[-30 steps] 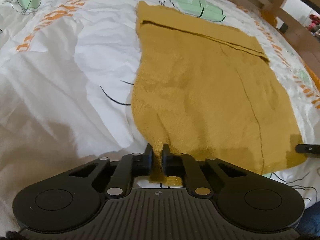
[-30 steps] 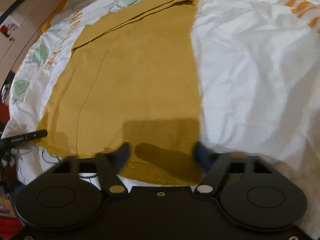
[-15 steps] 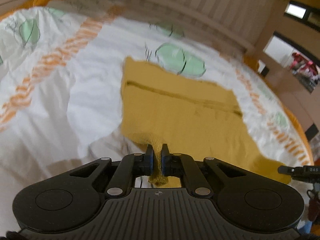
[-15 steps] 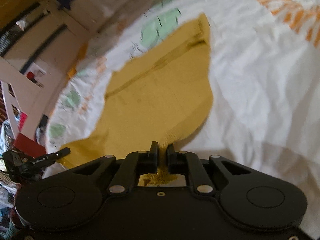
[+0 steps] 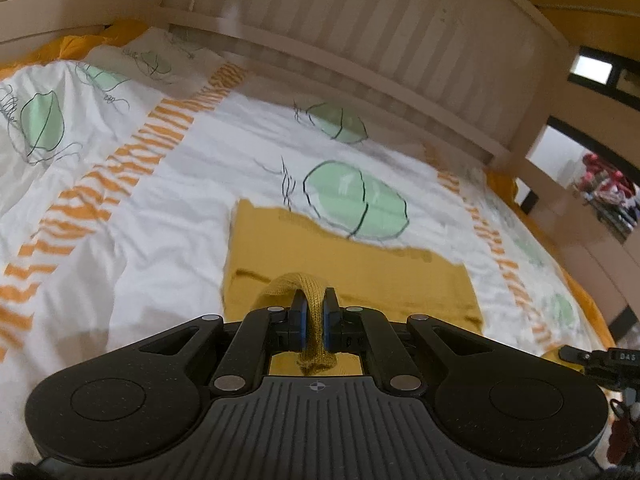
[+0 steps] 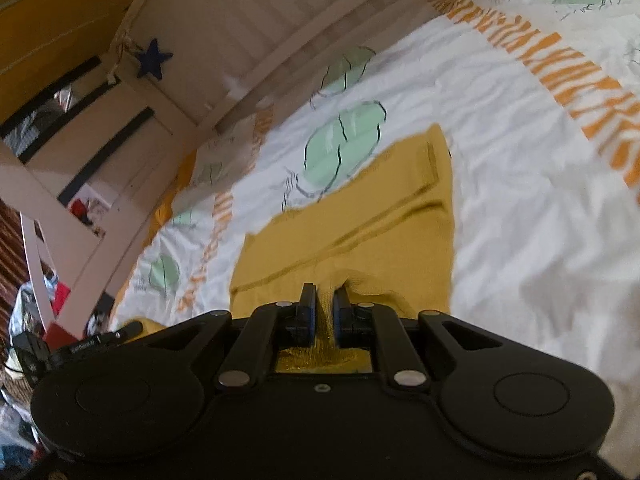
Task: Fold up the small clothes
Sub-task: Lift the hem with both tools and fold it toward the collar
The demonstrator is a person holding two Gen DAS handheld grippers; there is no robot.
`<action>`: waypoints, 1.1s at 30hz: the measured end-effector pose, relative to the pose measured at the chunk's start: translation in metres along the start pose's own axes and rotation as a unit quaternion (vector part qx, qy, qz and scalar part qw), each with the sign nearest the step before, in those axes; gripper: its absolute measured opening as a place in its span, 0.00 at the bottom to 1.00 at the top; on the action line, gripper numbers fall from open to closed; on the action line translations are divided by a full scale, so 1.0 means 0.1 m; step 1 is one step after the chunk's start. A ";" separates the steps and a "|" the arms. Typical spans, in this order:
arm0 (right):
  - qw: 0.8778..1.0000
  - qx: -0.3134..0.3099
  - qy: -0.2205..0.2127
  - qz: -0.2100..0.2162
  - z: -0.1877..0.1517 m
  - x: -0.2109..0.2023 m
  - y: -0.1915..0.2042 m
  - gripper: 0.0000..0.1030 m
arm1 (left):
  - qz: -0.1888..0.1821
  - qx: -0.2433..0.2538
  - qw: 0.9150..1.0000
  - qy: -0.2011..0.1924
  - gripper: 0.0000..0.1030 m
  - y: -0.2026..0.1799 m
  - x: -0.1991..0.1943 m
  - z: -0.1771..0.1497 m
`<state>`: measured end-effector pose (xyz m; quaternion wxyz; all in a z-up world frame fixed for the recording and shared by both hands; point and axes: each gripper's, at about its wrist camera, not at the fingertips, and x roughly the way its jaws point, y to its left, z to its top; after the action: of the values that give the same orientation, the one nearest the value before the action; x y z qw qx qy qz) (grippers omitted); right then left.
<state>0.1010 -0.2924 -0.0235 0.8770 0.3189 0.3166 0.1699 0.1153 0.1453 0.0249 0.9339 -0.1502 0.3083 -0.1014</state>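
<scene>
I find my left tool (image 5: 315, 312) clamped on one near corner of the mustard knit garment (image 5: 344, 268), my right tool (image 6: 324, 312) clamped on the other. The near hem is raised; the rest lies on the bed (image 5: 120, 216) toward its slatted headboard (image 5: 360, 24).

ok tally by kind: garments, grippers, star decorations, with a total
Mustard knit garments: 1
Grippers: 2, left gripper and right gripper, each shut on a near corner of it
Blue star decorations: 1
Total: 4
</scene>
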 end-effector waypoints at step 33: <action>0.994 0.062 -0.013 -0.088 1.09 1.75 -0.83 0.19 | 0.072 -0.069 0.994 0.038 0.07 0.54 2.15 0.59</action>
<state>0.3109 -0.3148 -0.0921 0.8709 0.3459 0.3423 0.0682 0.3256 0.1477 -0.0658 0.9135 -0.1883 0.3601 -0.0184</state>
